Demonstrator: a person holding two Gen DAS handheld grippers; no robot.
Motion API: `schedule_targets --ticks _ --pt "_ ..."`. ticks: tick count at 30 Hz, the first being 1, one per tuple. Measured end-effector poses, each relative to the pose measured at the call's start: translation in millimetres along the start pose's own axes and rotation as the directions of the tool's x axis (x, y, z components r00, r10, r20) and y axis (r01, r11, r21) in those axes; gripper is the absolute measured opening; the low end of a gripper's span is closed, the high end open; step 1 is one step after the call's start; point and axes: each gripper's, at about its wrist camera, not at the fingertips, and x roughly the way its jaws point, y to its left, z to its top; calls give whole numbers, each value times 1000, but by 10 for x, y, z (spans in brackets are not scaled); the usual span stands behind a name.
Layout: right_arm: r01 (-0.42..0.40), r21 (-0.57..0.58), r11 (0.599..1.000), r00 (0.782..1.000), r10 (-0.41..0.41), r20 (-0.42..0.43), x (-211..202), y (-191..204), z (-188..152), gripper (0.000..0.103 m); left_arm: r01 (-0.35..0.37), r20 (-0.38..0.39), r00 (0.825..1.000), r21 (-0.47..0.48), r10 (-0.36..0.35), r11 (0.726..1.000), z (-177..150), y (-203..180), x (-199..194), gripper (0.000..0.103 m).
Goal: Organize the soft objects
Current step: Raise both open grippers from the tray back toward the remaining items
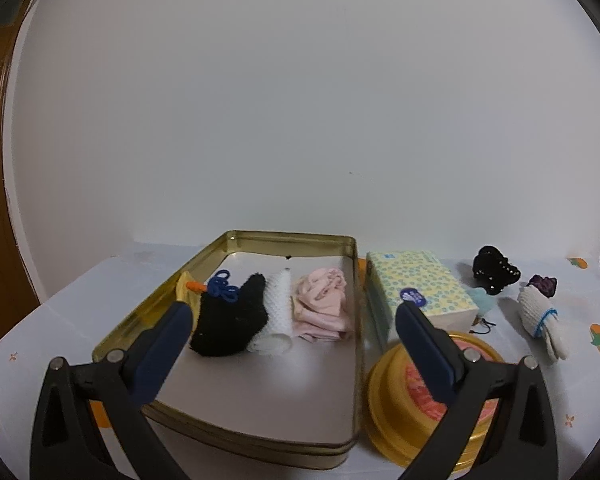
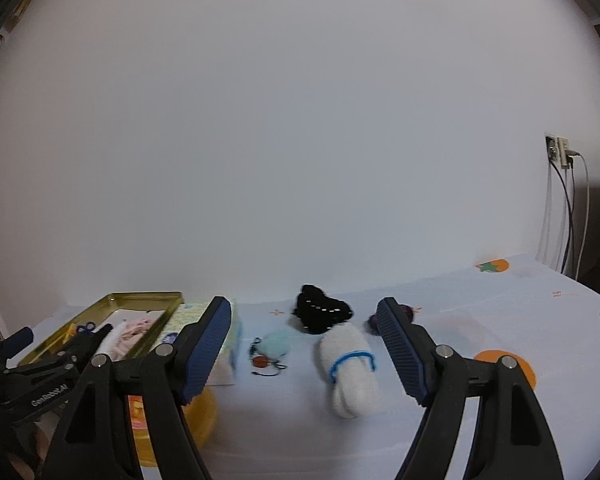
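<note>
A gold tin tray (image 1: pixel 228 436) holds a black sock (image 1: pixel 230 328), a white roll (image 1: pixel 278 312), a pink cloth (image 1: pixel 326 302) and a yellow item with a blue cord (image 1: pixel 224 285). My left gripper (image 1: pixel 294 312) is open and empty above the tray's near part. On the table lie a white rolled sock with a blue band (image 2: pixel 350 364), a black beaded piece (image 2: pixel 320 312), a purple piece (image 2: pixel 408 312) and a pale teal pouch (image 2: pixel 276 342). My right gripper (image 2: pixel 304 320) is open and empty, just short of the white sock.
A yellow-green tissue box (image 1: pixel 420 284) stands right of the tray, with a round yellow tin (image 1: pixel 388 408) in front of it. The tablecloth (image 2: pixel 500 308) has orange fruit prints. A wall socket with cables (image 2: pixel 560 152) is at the right.
</note>
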Motion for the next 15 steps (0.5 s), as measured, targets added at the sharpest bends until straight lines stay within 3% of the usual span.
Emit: schedule_targets --ticks 15 --pt "112 45 993 992 -109 -57 112 -607 44 77 60 -26 998 10 -60 998 -10 -447 -33 103"
